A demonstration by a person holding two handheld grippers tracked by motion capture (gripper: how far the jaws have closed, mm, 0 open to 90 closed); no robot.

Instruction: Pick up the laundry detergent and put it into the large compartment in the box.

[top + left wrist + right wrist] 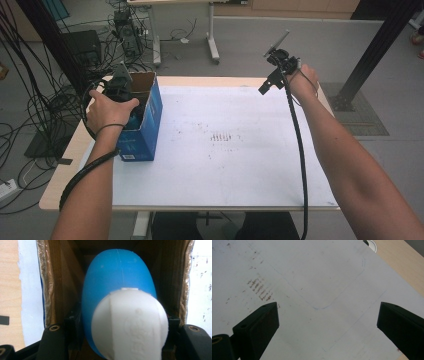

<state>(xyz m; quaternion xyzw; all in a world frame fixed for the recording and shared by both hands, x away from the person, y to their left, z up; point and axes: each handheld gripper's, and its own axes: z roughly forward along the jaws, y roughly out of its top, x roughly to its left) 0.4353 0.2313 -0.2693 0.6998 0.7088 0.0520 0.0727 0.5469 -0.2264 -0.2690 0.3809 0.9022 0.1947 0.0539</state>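
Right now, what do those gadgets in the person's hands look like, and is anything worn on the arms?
Both are black. The left gripper trails a thick black cable, looped around the forearm. The right gripper carries a thin grey plate on top; its flat, wedge-shaped black jaws show small screw holes. The forearms are bare, without sleeves.

Grey floor, tangled black cables, wooden table under white sheet, black post

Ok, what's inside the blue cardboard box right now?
A blue bottle with a white cap, gripped by the left gripper, sits in the blue box between its brown walls. The bottle covers the bottom, so anything beneath it is hidden.
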